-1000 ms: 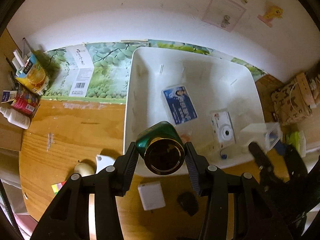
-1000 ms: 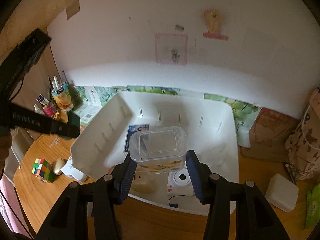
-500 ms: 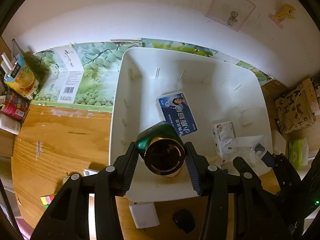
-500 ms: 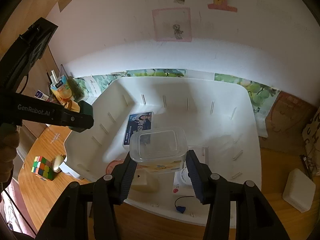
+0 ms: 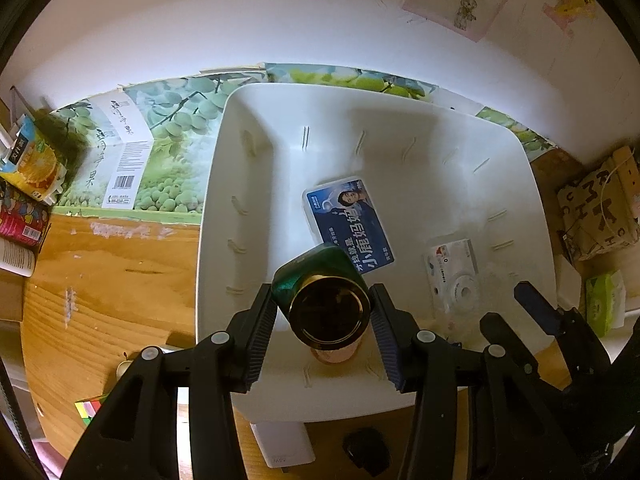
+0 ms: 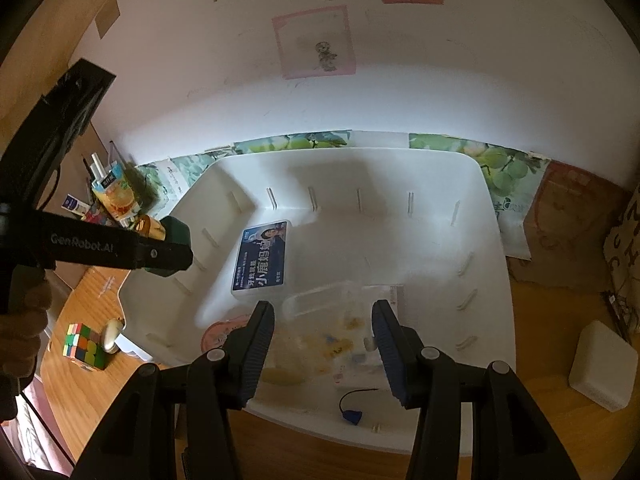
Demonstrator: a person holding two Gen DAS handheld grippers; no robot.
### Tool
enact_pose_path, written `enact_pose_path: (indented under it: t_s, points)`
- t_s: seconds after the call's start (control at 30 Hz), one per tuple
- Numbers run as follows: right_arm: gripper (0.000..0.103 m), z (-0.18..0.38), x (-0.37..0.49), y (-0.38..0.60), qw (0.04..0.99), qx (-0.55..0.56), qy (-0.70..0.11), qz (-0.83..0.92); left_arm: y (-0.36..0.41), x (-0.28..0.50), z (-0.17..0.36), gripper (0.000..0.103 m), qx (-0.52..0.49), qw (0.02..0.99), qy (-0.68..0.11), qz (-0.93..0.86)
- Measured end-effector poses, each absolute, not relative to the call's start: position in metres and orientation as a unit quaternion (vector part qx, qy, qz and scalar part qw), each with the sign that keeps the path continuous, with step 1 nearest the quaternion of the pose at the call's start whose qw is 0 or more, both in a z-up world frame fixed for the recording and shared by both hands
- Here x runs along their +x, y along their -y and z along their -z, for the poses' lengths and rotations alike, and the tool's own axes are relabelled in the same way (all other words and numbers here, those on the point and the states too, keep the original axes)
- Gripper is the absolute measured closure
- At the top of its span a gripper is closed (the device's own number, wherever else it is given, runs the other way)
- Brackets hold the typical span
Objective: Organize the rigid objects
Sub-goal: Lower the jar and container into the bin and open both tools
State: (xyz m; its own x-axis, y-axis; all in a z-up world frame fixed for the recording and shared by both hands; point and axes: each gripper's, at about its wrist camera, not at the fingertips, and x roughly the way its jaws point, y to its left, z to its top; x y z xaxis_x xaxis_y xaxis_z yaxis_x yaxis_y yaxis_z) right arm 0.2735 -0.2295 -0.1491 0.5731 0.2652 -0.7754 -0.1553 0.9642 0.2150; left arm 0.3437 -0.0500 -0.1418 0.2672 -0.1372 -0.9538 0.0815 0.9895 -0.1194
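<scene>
Left tool [image 5: 326, 316] clenched on the green bottle [image 5: 320, 280]: dark green body, shiny gold round cap facing the camera, ribbed pads tight on both sides. Bottle hangs over the near-left part of the white bin [image 5: 224, 200], above a pinkish round item that's mostly hidden. In the right wrist view the same bottle [image 6: 168, 236] shows at the left bin rim, behind the tool arm printed "GenRobot.AI".

Right tool [image 6: 324, 328] released: fingers apart, nothing between the pads. Clear plastic container [image 6: 320, 308] lies just ahead of it on the bin floor, blurred; yellowish print on it, unreadable. Can't tell whether it touches the fingertips.

Bin: white moulded plastic, rounded corners, thin slot ribs on the walls. Inside:
- blue-label box [image 5: 348, 224], flat, white edges, portrait photo, Chinese text "小鹿妈妈"
- white toy camera [image 5: 454, 276], boxy, round lens, small print I can't read
- small blue plug on a black cord [image 6: 352, 414] near the front wall

Counter [image 5: 104, 280] is wood-grain, orange-brown, scuffed. On it:
- Rubik's cube [image 6: 84, 346] left of the bin, a pale oval thing beside it
- white square box [image 6: 602, 364] right of the bin, rounded corners
- another white box [image 5: 286, 444] at the bin's near edge, dark rounded object beside it
- orange juice carton [image 5: 34, 164] and a red package, far left
- green tissue pack [image 5: 604, 304] far right

Flattened carton with green fruit print and a barcode [image 5: 124, 160] leans on the white wall behind the bin. Pink sticker with a small bear drawing [image 6: 316, 44] on the wall.
</scene>
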Motion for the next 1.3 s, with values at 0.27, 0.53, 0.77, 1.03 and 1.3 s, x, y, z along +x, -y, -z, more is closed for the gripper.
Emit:
enact_pose_path:
  t_s: [0.27, 0.53, 0.77, 1.03, 1.3]
  points:
    - [0.043, 0.146, 0.271, 0.234, 0.886, 0.072, -0.443, -0.115, 0.052, 0.341, 0.137, 0.041, -0.016, 0.802, -0.593, 0.068]
    - [0.039, 0.136, 0.265, 0.236, 0.891, 0.08, -0.432, -0.115, 0.047, 0.331, 0.111, 0.029, -0.023, 0.83, -0.553, 0.067]
    - [0.033, 0.121, 0.254, 0.238, 0.895, 0.095, -0.42, -0.114, 0.041, 0.313, 0.088, 0.029, -0.016, 0.86, -0.508, 0.057]
    - [0.027, 0.096, 0.238, 0.236, 0.903, 0.101, -0.403, -0.111, 0.036, 0.285, 0.062, 0.026, 0.003, 0.888, -0.457, 0.056]
    - [0.024, 0.075, 0.22, 0.239, 0.906, 0.129, -0.387, -0.111, 0.02, 0.262, 0.05, 0.026, -0.001, 0.899, -0.435, 0.052]
